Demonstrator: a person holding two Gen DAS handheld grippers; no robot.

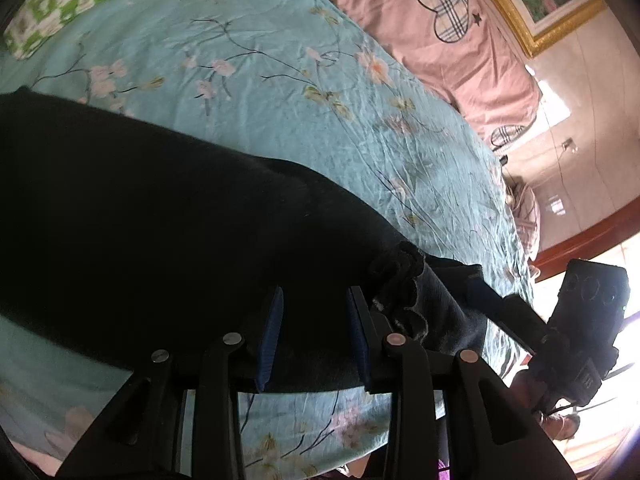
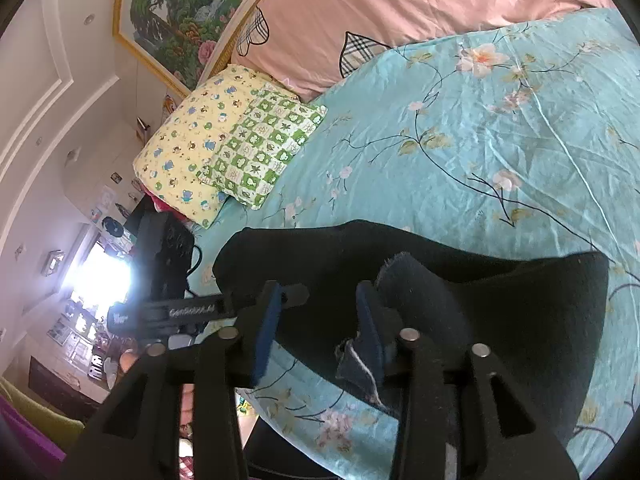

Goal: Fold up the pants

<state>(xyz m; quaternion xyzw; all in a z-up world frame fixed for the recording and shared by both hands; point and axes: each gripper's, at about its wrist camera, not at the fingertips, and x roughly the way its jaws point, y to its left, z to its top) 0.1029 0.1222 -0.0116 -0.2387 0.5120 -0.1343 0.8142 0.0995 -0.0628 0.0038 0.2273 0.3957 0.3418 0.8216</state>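
Black pants [image 1: 140, 220] lie across the floral teal bed sheet [image 1: 280, 100]. My left gripper [image 1: 316, 296] hovers over their near edge, blue pads apart and pressing on nothing. A ruffled, frayed hem [image 1: 400, 280] bunches just right of its right finger. In the right wrist view the pants [image 2: 500, 312] spread to the right. My right gripper [image 2: 318, 292] stands open above them. A turned-up dark hem [image 2: 412, 280] and a frayed scrap [image 2: 356, 364] rest against the outer side of its right finger. Neither gripper clamps any cloth.
A pink quilt with plaid hearts [image 2: 360, 8] covers the bed's far side. A green checked pillow [image 2: 264, 148] and a yellow one [image 2: 188, 152] lie at the far left. The bed's near edge runs just under the grippers. The other gripper's black body [image 1: 580, 320] is close on the right.
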